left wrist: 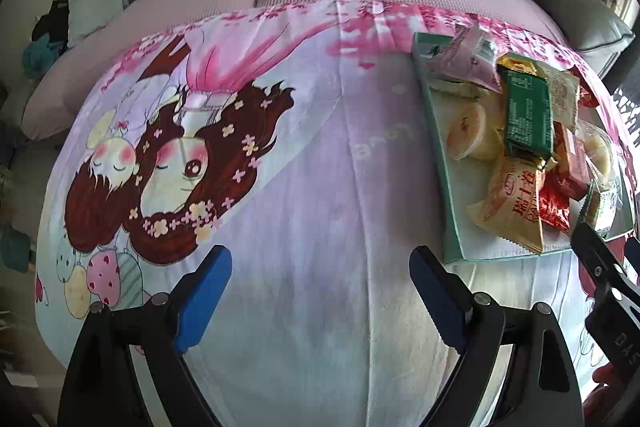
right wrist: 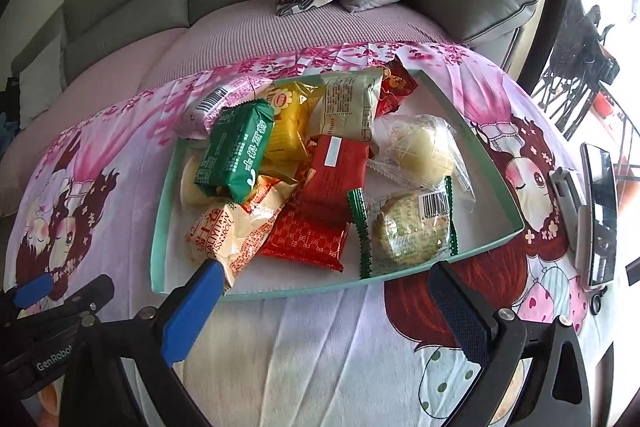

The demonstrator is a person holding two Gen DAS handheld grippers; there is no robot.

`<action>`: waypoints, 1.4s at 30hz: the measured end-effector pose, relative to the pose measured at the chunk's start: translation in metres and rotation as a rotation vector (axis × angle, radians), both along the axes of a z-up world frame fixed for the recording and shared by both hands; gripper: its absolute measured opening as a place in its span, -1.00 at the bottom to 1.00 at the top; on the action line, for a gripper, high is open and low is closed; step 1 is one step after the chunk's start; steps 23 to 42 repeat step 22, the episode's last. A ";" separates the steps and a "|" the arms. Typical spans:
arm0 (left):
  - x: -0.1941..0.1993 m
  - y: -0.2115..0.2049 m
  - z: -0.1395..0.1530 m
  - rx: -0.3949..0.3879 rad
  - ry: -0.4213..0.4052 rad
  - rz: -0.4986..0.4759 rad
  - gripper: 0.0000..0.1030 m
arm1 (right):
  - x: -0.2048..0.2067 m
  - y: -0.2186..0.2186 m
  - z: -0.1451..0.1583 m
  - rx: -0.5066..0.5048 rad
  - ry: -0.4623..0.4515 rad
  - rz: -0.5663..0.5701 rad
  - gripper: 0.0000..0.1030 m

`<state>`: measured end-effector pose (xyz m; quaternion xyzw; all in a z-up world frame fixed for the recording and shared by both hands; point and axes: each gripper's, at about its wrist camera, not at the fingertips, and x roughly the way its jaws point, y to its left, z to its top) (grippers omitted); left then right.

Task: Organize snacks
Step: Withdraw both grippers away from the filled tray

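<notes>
**Snacks piled in the tray, both tongs standing off empty**

A cartoon-printed cloth (right wrist: 320, 347) covers the surface in front of a grey sofa (right wrist: 132, 3), and it lies bare directly under both tools. The left gripper (left wrist: 320, 291) hovers over plain cloth with its jaws wide and nothing between them. The right gripper (right wrist: 324, 303) is also spread wide and empty. Its left blue pad sits just at the near rim of the shallow green tray (right wrist: 480, 131), beside the beige swiss-roll packet (right wrist: 228, 235).

Just beyond lie a red patterned packet (right wrist: 308, 239) and a clear-wrapped green-edged cake (right wrist: 412, 227). Farther in are a green packet (right wrist: 236, 151) and a yellow one (right wrist: 286, 125). From the left gripper the tray lies ahead and well to the right.

This looks like the step before a pick. The next move probably calls for choosing one loose packet on top of the heap and closing on its edge without dragging its neighbours.
</notes>
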<state>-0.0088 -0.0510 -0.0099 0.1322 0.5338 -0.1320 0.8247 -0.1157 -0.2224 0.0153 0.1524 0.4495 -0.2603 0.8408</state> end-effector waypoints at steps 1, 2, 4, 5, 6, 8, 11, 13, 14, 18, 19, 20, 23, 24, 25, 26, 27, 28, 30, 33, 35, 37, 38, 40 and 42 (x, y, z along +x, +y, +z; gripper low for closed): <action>0.001 0.001 -0.001 -0.001 0.004 0.004 0.76 | 0.000 0.000 0.000 0.002 -0.002 -0.001 1.00; 0.001 0.001 -0.001 0.000 0.006 0.007 0.76 | 0.000 -0.001 0.000 0.003 -0.004 -0.004 1.00; 0.002 0.001 -0.002 0.001 0.007 0.012 0.76 | 0.001 -0.002 -0.001 0.008 -0.005 -0.009 1.00; 0.002 0.001 -0.002 0.000 0.007 0.014 0.76 | 0.001 -0.002 -0.002 0.009 -0.005 -0.010 1.00; 0.003 0.001 -0.002 -0.001 0.009 0.016 0.76 | 0.001 -0.002 -0.002 0.010 -0.005 -0.010 1.00; 0.004 0.001 -0.002 -0.004 0.012 0.018 0.76 | 0.001 -0.002 -0.001 0.009 -0.006 -0.010 1.00; 0.004 0.001 -0.002 -0.009 0.013 0.022 0.76 | 0.001 -0.002 0.000 0.005 -0.012 -0.010 1.00; 0.005 0.002 -0.001 -0.016 0.012 0.023 0.76 | 0.001 -0.001 0.002 0.001 -0.017 -0.009 1.00; 0.005 0.002 0.000 -0.020 0.011 0.023 0.76 | 0.001 -0.001 0.003 -0.001 -0.020 -0.008 1.00; 0.003 0.004 0.005 -0.039 -0.021 0.031 0.76 | 0.000 0.000 0.006 -0.010 -0.028 -0.006 1.00; 0.002 0.004 0.007 -0.039 -0.037 0.033 0.76 | 0.000 0.001 0.006 -0.011 -0.029 -0.006 1.00; 0.002 0.004 0.008 -0.041 -0.042 0.032 0.76 | 0.000 0.001 0.007 -0.012 -0.031 -0.006 1.00; 0.003 0.005 0.010 -0.057 -0.037 0.028 0.76 | 0.000 0.000 0.007 -0.011 -0.032 -0.007 1.00; 0.003 0.005 0.010 -0.057 -0.037 0.028 0.76 | 0.000 0.000 0.007 -0.011 -0.032 -0.007 1.00; 0.003 0.005 0.010 -0.057 -0.037 0.028 0.76 | 0.000 0.000 0.007 -0.011 -0.032 -0.007 1.00; 0.003 0.005 0.010 -0.057 -0.037 0.028 0.76 | 0.000 0.000 0.007 -0.011 -0.032 -0.007 1.00; 0.003 0.005 0.010 -0.057 -0.037 0.028 0.76 | 0.000 0.000 0.007 -0.011 -0.032 -0.007 1.00; 0.003 0.005 0.010 -0.057 -0.037 0.028 0.76 | 0.000 0.000 0.007 -0.011 -0.032 -0.007 1.00; 0.003 0.005 0.010 -0.057 -0.037 0.028 0.76 | 0.000 0.000 0.007 -0.011 -0.032 -0.007 1.00; 0.003 0.005 0.010 -0.057 -0.037 0.028 0.76 | 0.000 0.000 0.007 -0.011 -0.032 -0.007 1.00; 0.003 0.005 0.010 -0.057 -0.037 0.028 0.76 | 0.000 0.000 0.007 -0.011 -0.032 -0.007 1.00; 0.003 0.005 0.010 -0.057 -0.037 0.028 0.76 | 0.000 0.000 0.007 -0.011 -0.032 -0.007 1.00; 0.003 0.005 0.010 -0.057 -0.037 0.028 0.76 | 0.000 0.000 0.007 -0.011 -0.032 -0.007 1.00; 0.003 0.005 0.010 -0.057 -0.037 0.028 0.76 | 0.000 0.000 0.007 -0.011 -0.032 -0.007 1.00; 0.003 0.005 0.010 -0.057 -0.037 0.028 0.76 | 0.000 0.000 0.007 -0.011 -0.032 -0.007 1.00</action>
